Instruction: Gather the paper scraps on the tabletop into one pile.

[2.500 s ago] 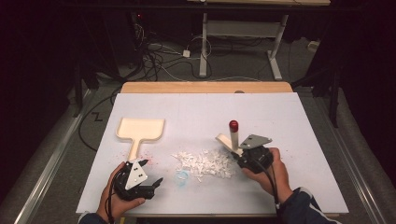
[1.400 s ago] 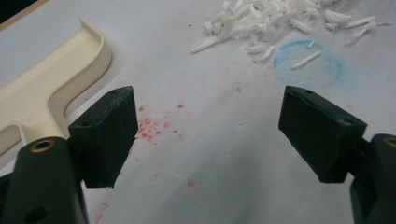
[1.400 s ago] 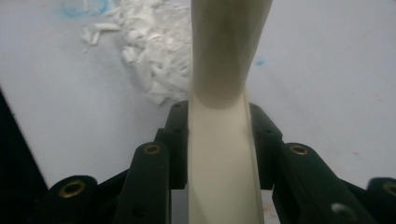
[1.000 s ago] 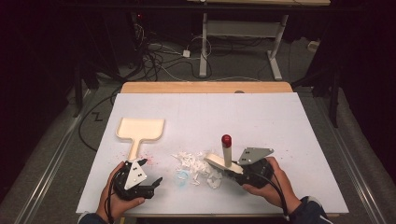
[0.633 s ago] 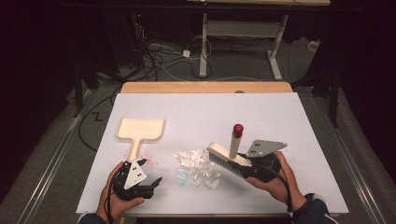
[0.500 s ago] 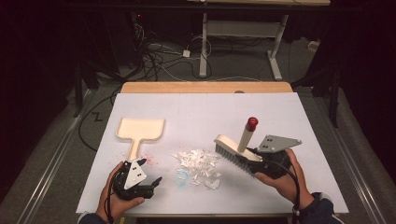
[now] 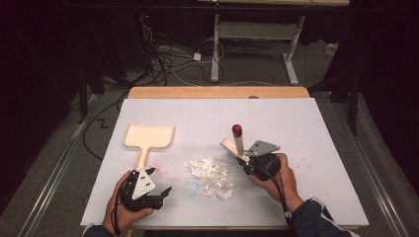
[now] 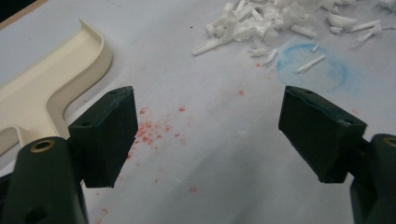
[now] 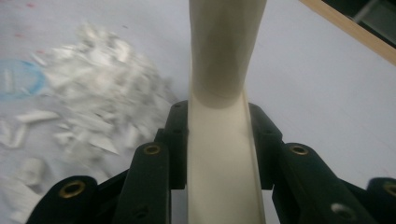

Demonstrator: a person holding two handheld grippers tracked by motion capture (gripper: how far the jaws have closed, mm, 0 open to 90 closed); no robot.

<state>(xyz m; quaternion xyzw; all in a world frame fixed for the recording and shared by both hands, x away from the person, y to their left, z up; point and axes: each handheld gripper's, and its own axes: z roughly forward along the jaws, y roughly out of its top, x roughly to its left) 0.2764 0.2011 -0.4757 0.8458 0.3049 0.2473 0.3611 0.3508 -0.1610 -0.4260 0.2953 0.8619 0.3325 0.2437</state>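
Note:
My right gripper (image 7: 245, 161) is shut on a cream hand brush (image 7: 235, 145); its red-tipped handle stands up and the head points left, at the right edge of a pile of white scraps (image 7: 209, 171). In the right gripper view the brush (image 9: 223, 154) sits clamped between the jaws, with the scraps (image 9: 95, 98) to its left. My left gripper (image 7: 159, 193) rests low near the front edge, open and holding nothing. From the left gripper view (image 8: 205, 135) the cream dustpan (image 8: 44, 88) lies to the left and the scraps (image 8: 261, 21) lie ahead.
The dustpan (image 7: 148, 137) lies flat on the white sheet (image 7: 306, 123), handle toward my left hand. A faint blue ring (image 7: 191, 186) and red specks (image 8: 154, 128) mark the sheet. Cables and desk legs lie on the floor beyond the table's far wooden edge (image 7: 217, 92).
The right gripper swung the brush out to the right, then brought it back left to the pile's right edge. The pile has shifted slightly left. The left gripper has not moved.

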